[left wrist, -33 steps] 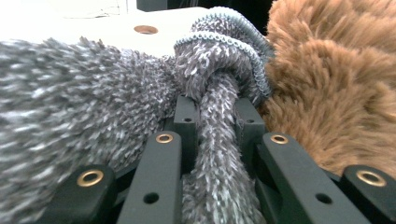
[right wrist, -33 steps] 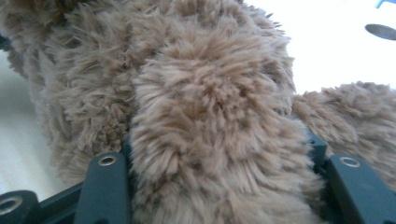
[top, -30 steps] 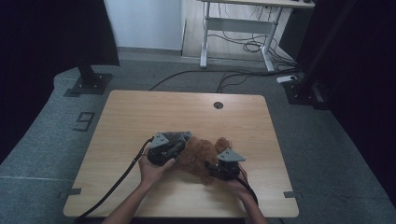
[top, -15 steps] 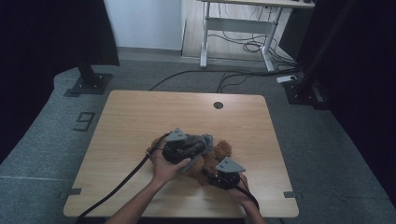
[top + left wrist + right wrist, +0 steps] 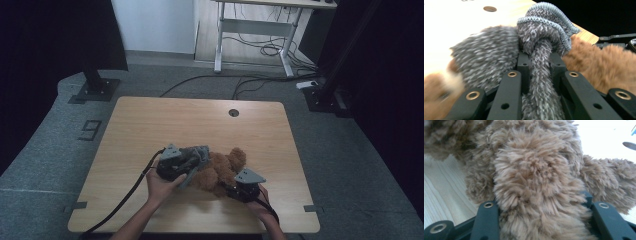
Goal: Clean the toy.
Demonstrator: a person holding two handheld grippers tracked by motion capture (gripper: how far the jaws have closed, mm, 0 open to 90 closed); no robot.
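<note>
A brown teddy bear (image 5: 220, 170) lies on the near half of a wooden table (image 5: 150, 125), between the two tongs. The left tongs (image 5: 192, 161) reach the bear from its left side; the right tongs (image 5: 231, 189) meet it from the near right, with a grey three-cornered plate on top.

In the left gripper view, the left tongs (image 5: 540, 75) are clamped tight on a strand of a grey fuzzy scarf (image 5: 541, 50). The strand runs straight up between the jaws and ends in a knot just past their tips, with a ribbed pale-blue hem looped over the knot. A second lobe of the same grey fabric bulges to the left of the jaws; the bear's brown fur (image 5: 604, 67) lies to their right.

In the right gripper view, the right tongs (image 5: 539, 202) stand partly open around a thick furry limb of the bear (image 5: 531, 177). The jaws have just been closing, and the fur fills the gap and presses against both inner faces. The rest of the body spreads beyond the tips, and the bare tabletop shows to the left of the jaws.

A round cable hole (image 5: 233, 113) pierces the table well beyond both tongs. On the floor left of the table a marking reads as the figure "9" (image 5: 90, 130). No brand or label can be read on the bear or scarf.
</note>
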